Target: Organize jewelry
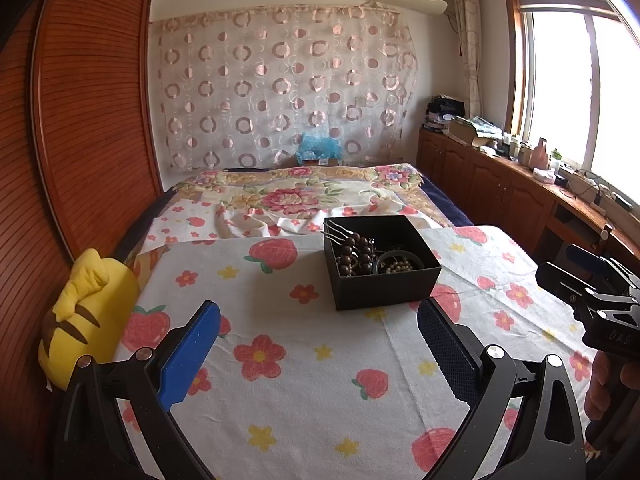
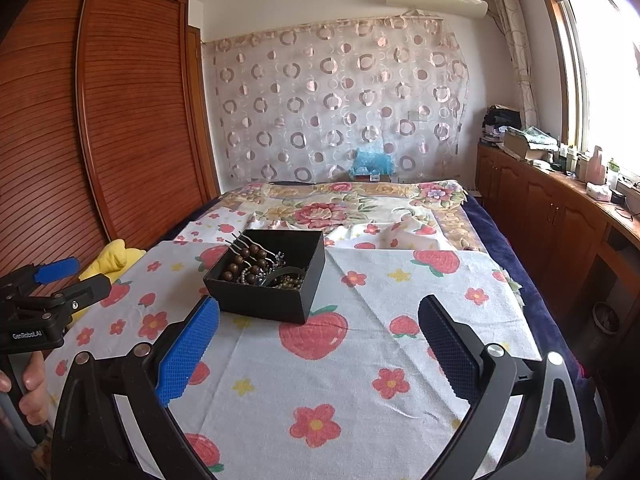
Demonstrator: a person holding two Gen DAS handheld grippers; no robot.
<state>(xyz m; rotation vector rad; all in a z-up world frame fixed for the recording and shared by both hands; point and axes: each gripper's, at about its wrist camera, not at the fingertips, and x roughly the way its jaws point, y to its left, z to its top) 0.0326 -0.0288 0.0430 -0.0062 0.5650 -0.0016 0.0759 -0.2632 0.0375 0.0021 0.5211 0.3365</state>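
Note:
A black open box (image 1: 384,280) stands on the strawberry-print cloth (image 1: 304,380); it also shows in the right wrist view (image 2: 272,300). Inside lie brown bead bracelets (image 1: 357,256), metal hairpins (image 1: 334,236) and a dark bangle with small beads (image 1: 398,264); the beads (image 2: 246,266) show in the right wrist view too. My left gripper (image 1: 318,322) is open and empty, just short of the box. My right gripper (image 2: 318,320) is open and empty, near the box's front right side. Each gripper shows at the edge of the other's view, the right (image 1: 592,300) and the left (image 2: 52,284).
A yellow plush toy (image 1: 86,316) lies at the cloth's left edge. A floral bedspread (image 1: 304,192) lies behind the box. A wooden wardrobe (image 1: 80,120) stands on the left, and a cluttered wooden cabinet (image 1: 520,176) runs under the window on the right.

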